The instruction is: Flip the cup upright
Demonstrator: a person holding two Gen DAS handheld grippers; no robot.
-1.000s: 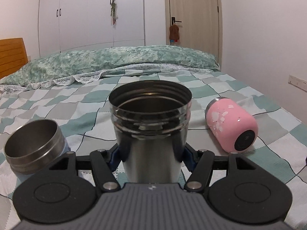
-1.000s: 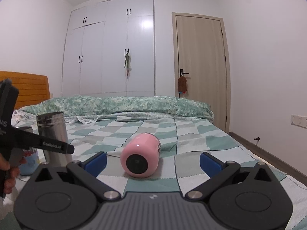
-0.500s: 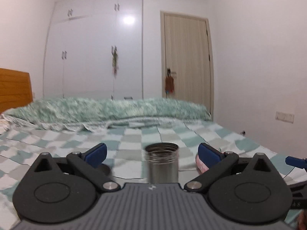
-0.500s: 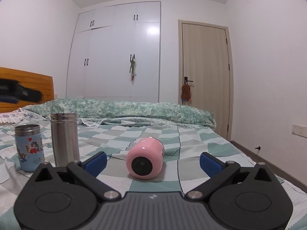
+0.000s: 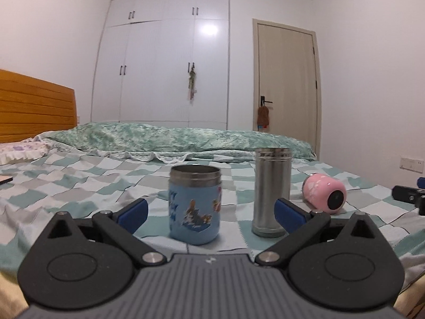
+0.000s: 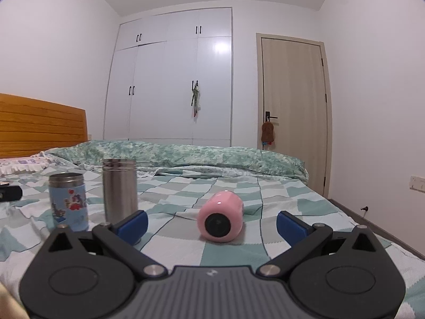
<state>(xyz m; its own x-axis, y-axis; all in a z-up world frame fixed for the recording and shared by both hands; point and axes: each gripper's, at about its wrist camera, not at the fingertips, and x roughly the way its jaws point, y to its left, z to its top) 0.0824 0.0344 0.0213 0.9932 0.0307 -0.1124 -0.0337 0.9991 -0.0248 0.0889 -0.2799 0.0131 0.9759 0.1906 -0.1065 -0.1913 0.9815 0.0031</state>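
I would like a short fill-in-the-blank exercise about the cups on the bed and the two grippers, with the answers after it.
1. The pink cup lies on its ____ on the checkered bedspread.
2. The steel cup stands ____.
3. The blue cartoon cup stands to the ____ of the steel cup.
4. The left gripper and right gripper are both ____.

Answers: side; upright; left; open

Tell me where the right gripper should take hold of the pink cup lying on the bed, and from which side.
Probably across its round body, near the middle. The pink cup lies on its side with its dark base facing the right gripper, whose jaws are open on either side of it. Coming straight forward, low over the bed, would let the fingers close on the curved sides.
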